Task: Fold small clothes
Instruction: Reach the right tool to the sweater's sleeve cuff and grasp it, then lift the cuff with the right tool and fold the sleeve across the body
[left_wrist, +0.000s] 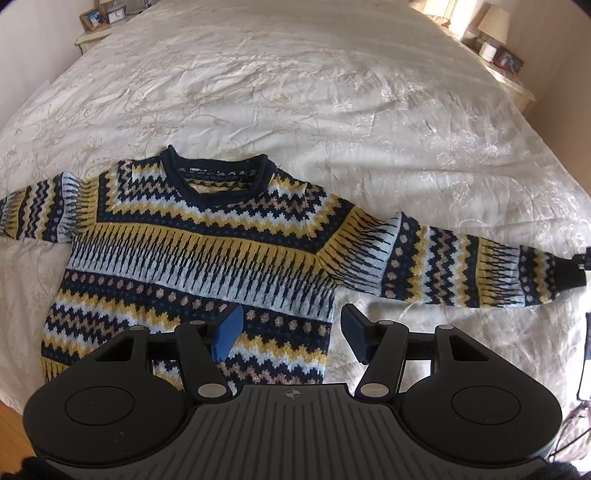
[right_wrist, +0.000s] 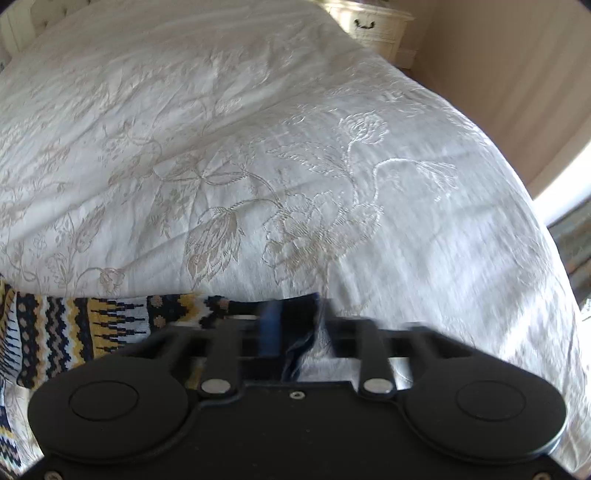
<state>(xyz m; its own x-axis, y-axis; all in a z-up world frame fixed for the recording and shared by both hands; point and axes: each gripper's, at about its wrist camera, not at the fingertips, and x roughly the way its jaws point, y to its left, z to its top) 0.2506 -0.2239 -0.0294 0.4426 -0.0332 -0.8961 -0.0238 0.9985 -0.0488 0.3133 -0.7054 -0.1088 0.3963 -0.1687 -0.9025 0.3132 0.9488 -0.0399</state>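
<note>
A knitted sweater (left_wrist: 199, 243) in navy, yellow, pale blue and tan lies flat, front up, on a white embroidered bedspread (left_wrist: 314, 92), both sleeves stretched out sideways. My left gripper (left_wrist: 291, 328) is open and empty, hovering over the sweater's lower right edge. In the right wrist view the right sleeve (right_wrist: 85, 328) runs in from the left and its navy cuff (right_wrist: 291, 317) sits between my right gripper's (right_wrist: 295, 332) fingers. The picture is blurred there, and the fingers look closed on the cuff. The right gripper also shows at the sleeve end in the left wrist view (left_wrist: 585, 258).
The bedspread (right_wrist: 295, 147) spreads far beyond the sweater. A nightstand with a lamp (left_wrist: 493, 26) stands at the far right of the bed, another with picture frames (left_wrist: 99, 18) at the far left. A cream drawer chest (right_wrist: 373, 22) stands beyond the bed. Wooden floor (left_wrist: 11, 424) shows at the lower left.
</note>
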